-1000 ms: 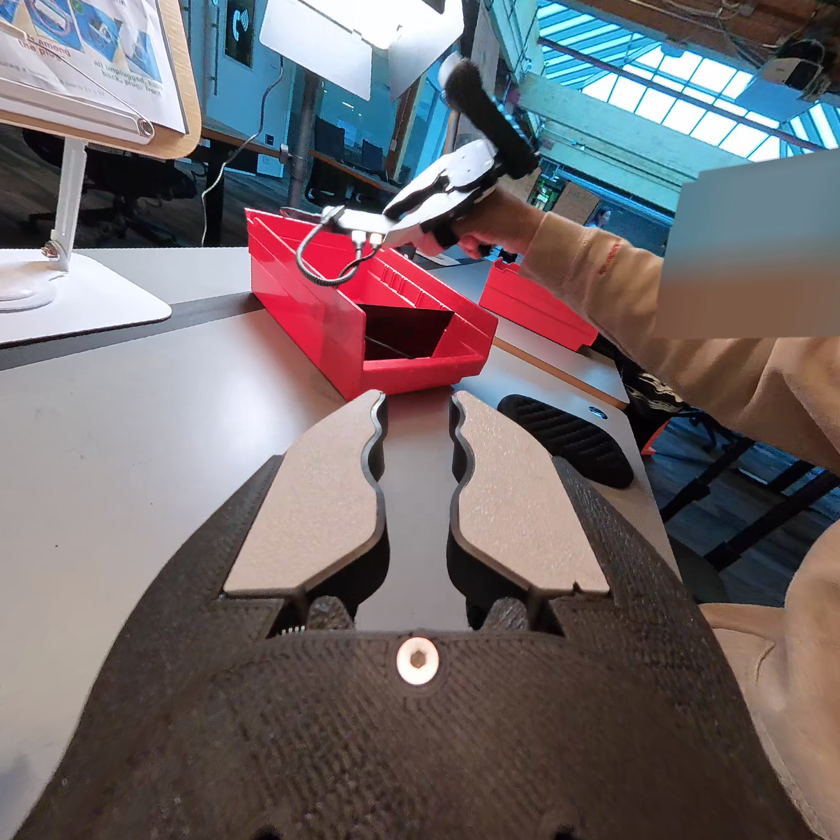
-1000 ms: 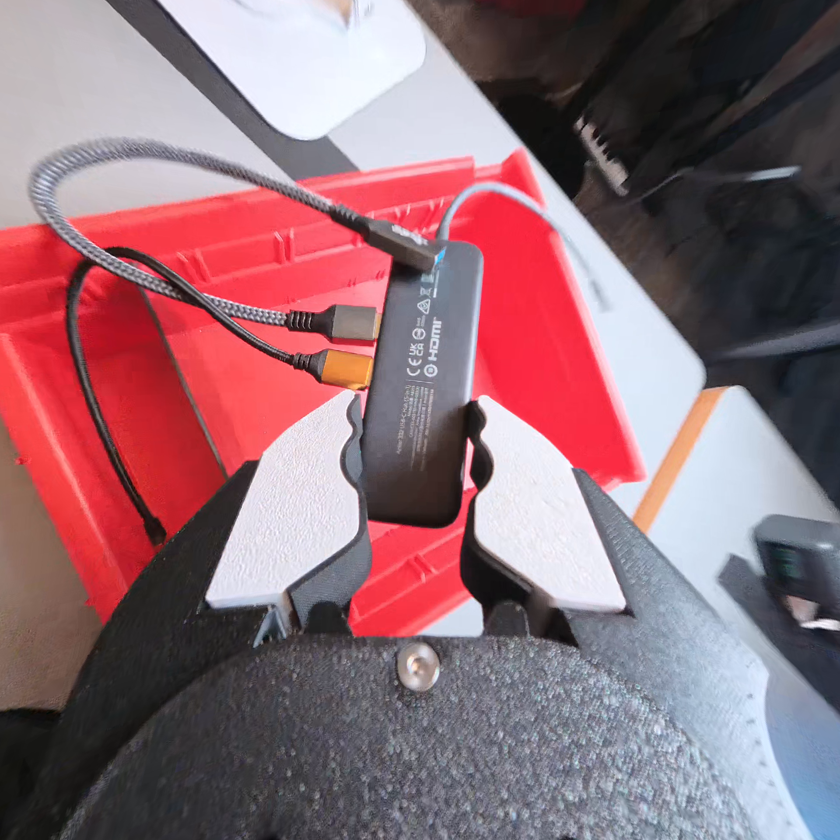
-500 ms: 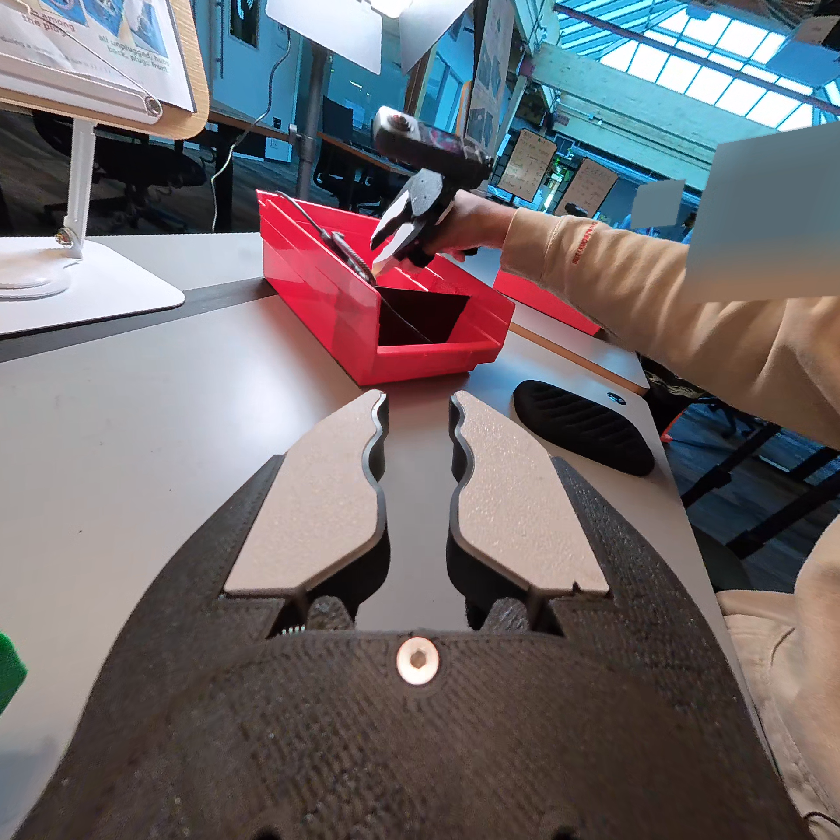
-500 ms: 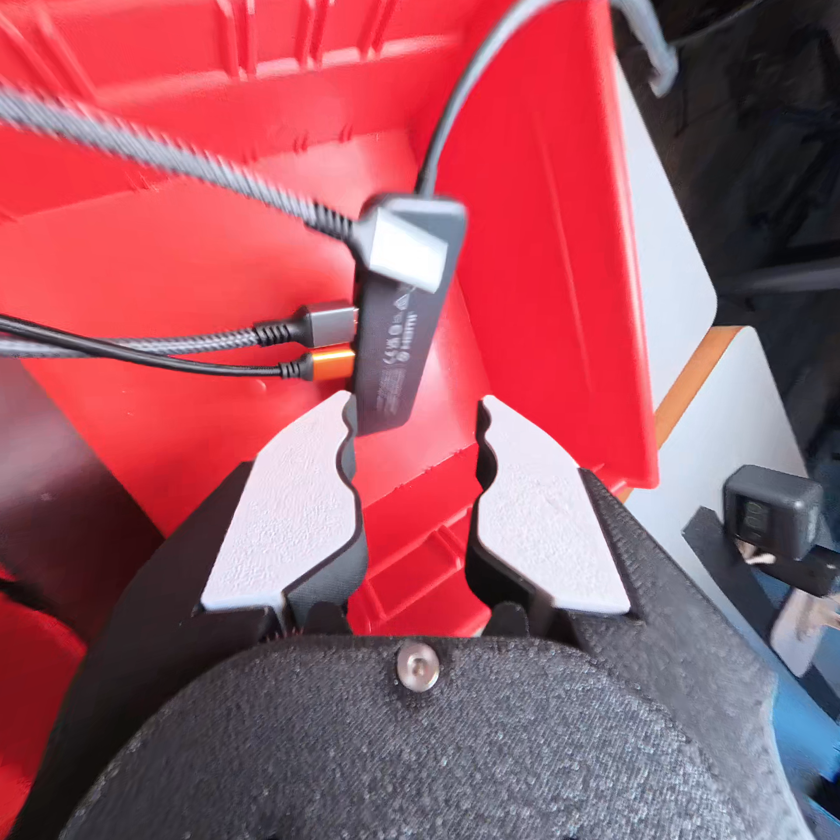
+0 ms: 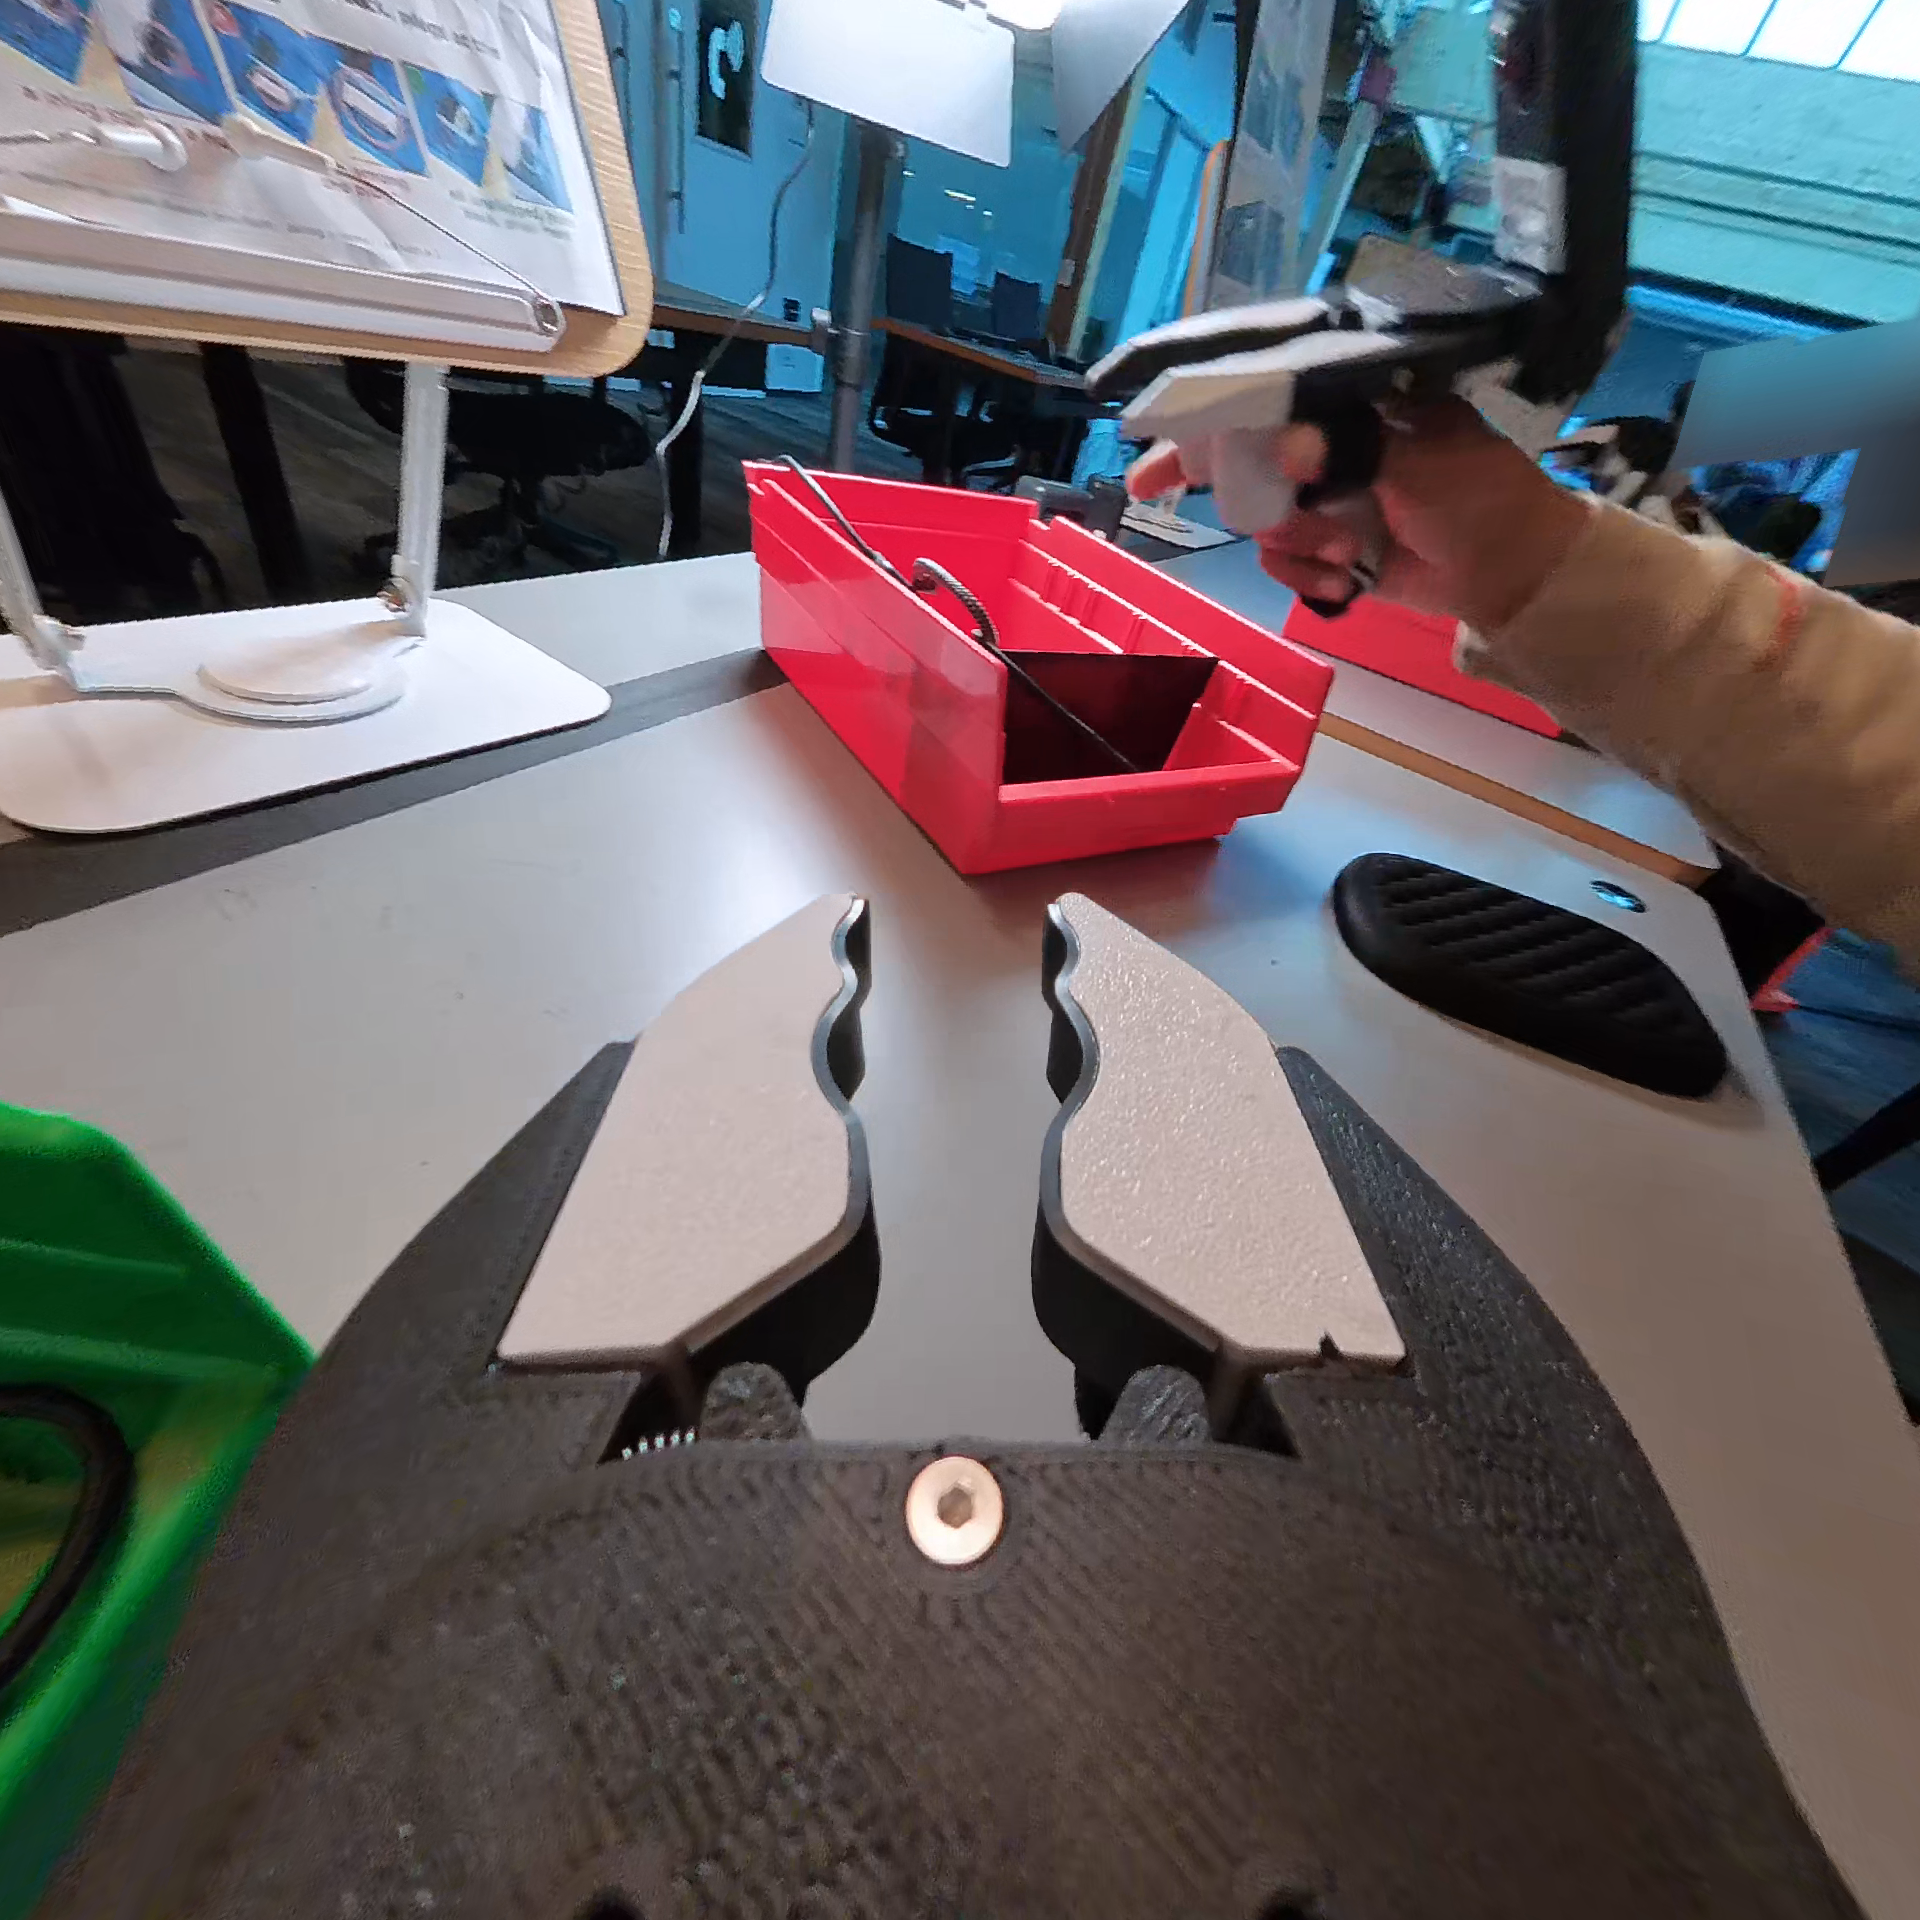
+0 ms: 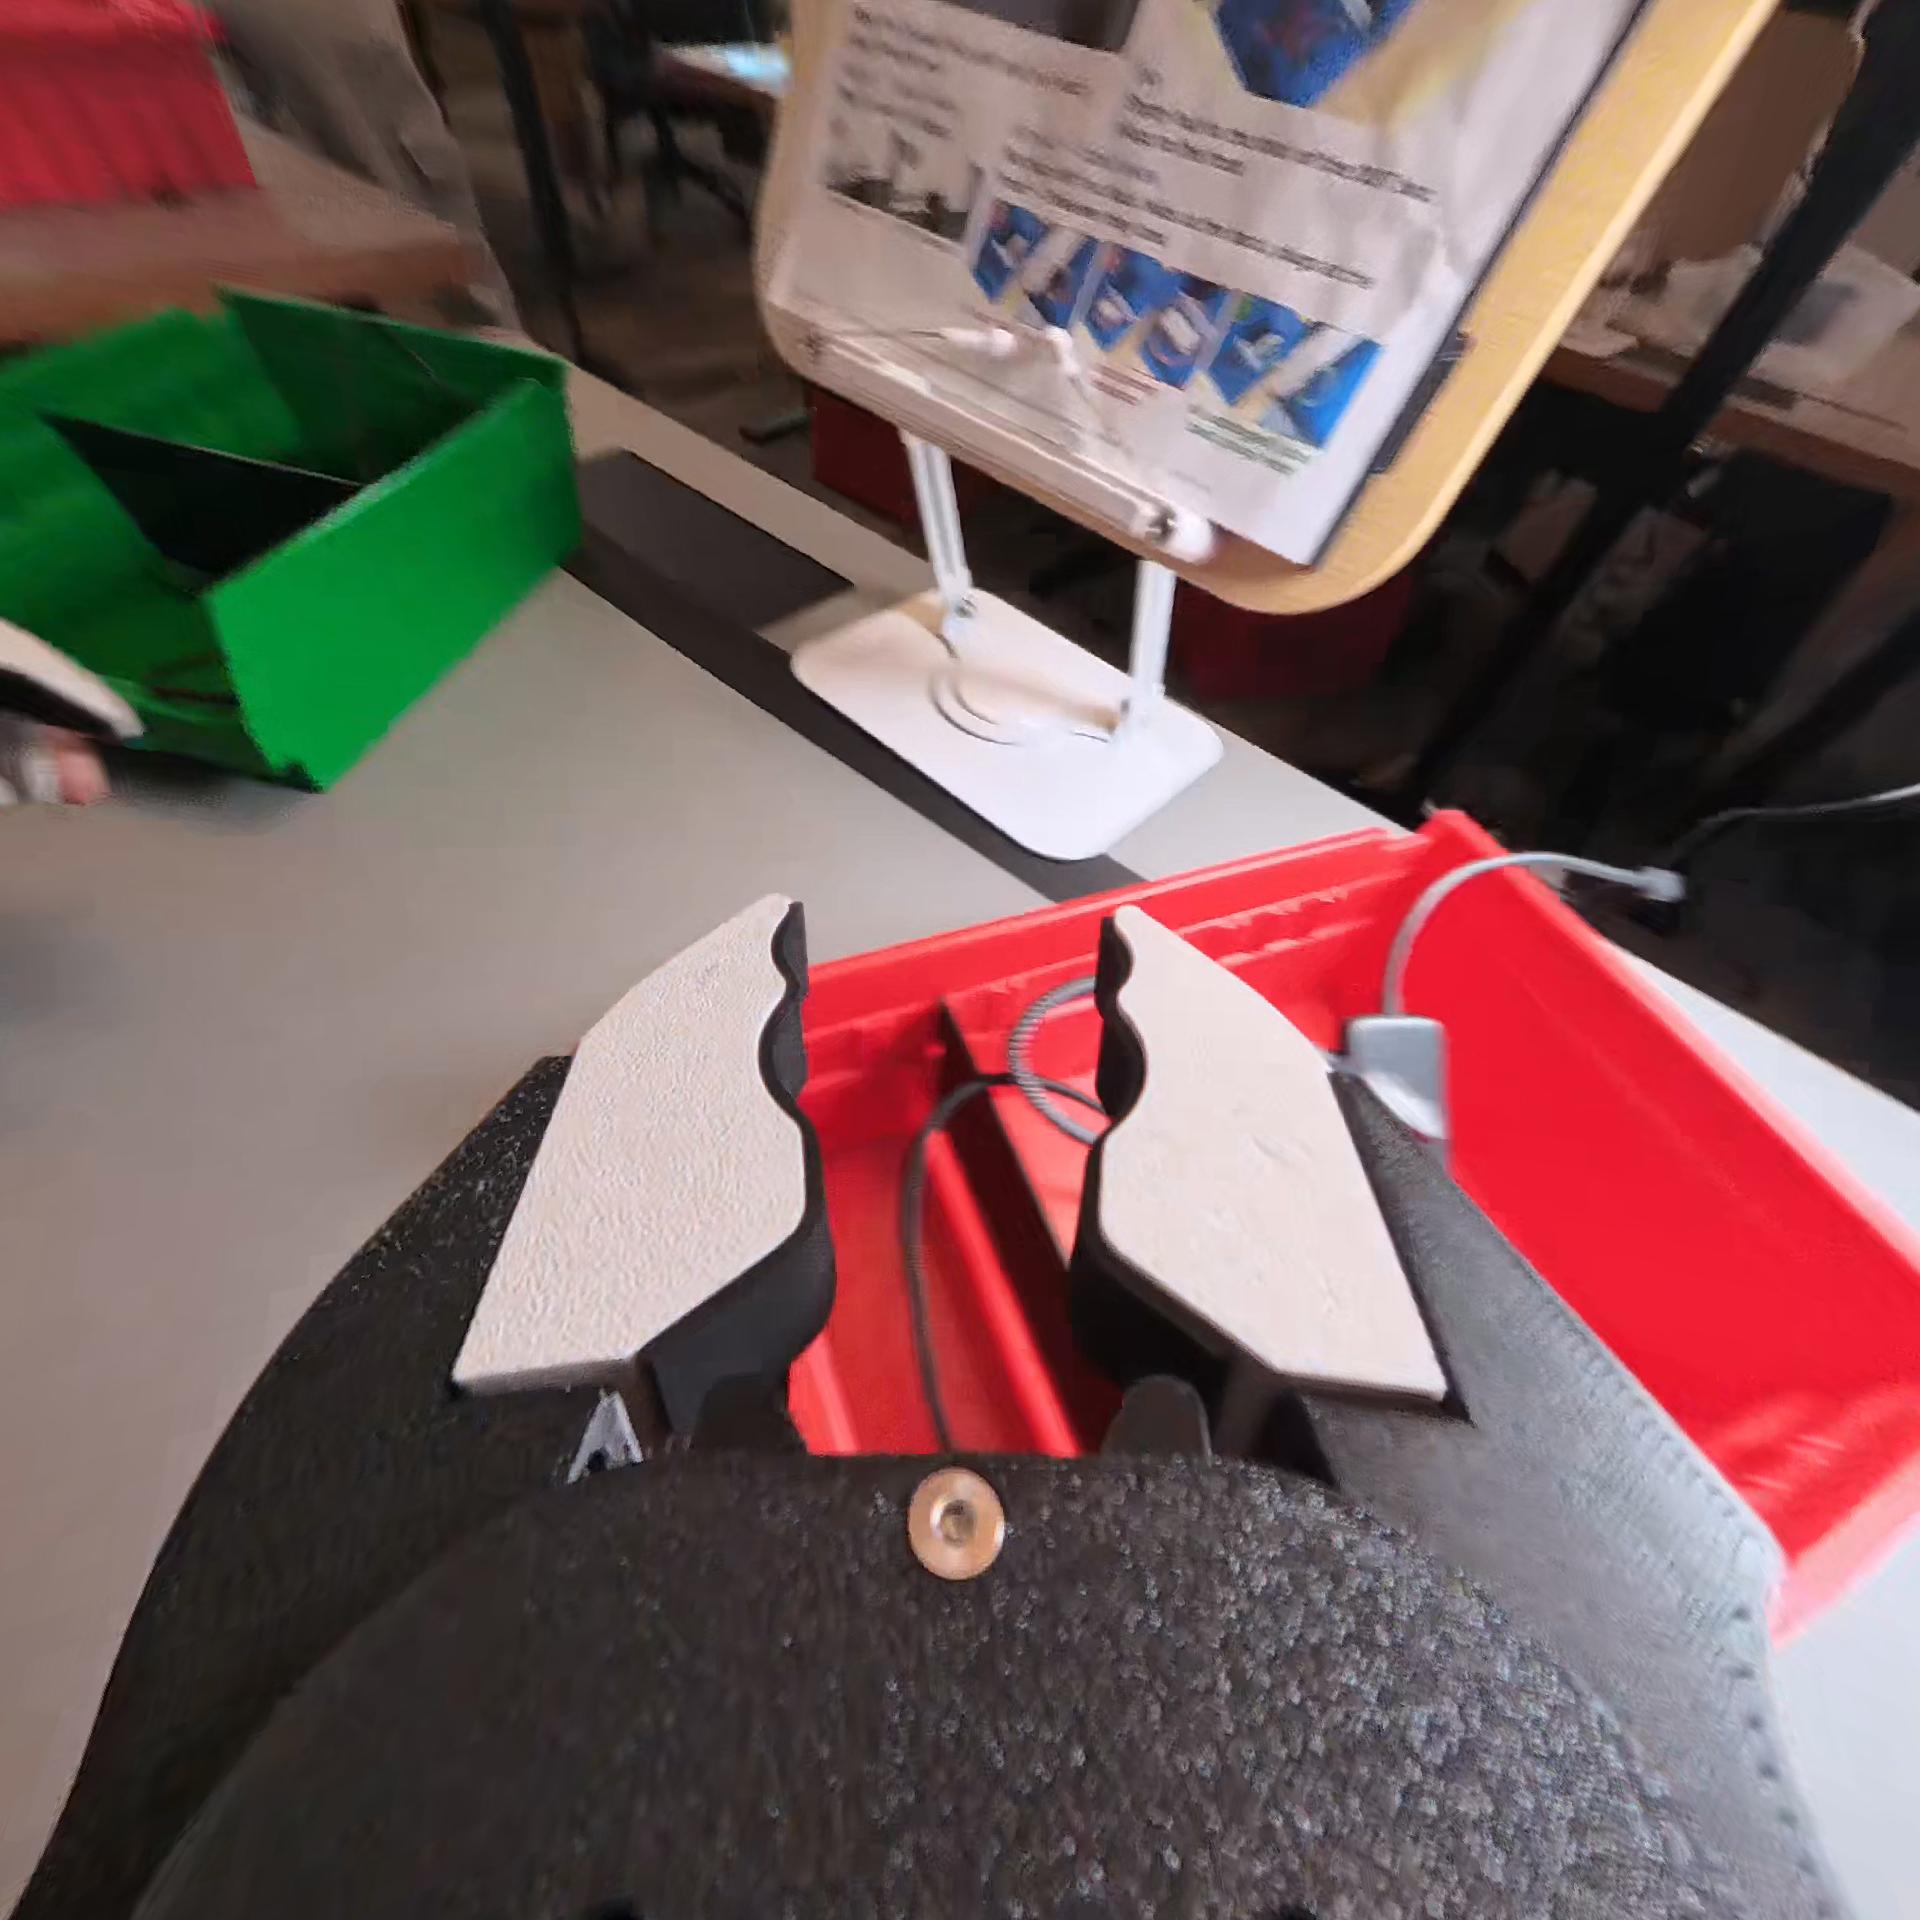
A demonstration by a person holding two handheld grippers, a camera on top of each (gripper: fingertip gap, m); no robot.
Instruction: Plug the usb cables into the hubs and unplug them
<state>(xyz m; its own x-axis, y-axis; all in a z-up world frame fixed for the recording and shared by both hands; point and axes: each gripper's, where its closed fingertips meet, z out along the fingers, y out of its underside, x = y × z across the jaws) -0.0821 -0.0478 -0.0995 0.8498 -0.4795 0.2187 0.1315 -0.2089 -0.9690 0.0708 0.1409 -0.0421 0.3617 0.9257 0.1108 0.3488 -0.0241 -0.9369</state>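
Note:
The red bin (image 5: 1039,800) stands on the grey table (image 5: 416,935). A braided cable (image 5: 951,587) and a thin black cable lie in it. In the right wrist view the red bin (image 6: 1621,1195) holds a thin black cable (image 6: 920,1195), a braided grey cable (image 6: 1039,1023) and a grey plug (image 6: 1392,1049) on a light cable. The hub is hidden behind my right finger. My right gripper (image 6: 951,935) is open and empty just above the bin; it also shows in the left wrist view (image 5: 1195,384). My left gripper (image 5: 951,925) is open and empty over the table.
A green bin (image 6: 384,613) stands at the left, also showing in the left wrist view (image 5: 104,1351). A white document stand (image 5: 291,675) is behind. A black oval pad (image 5: 1527,966) lies at the table's right edge. A second red bin (image 5: 1434,665) lies beyond.
My right gripper opened, let the hub with its plugged cables drop into the red bin, then lifted and swung left. My left gripper drew back, bringing the green bin into view.

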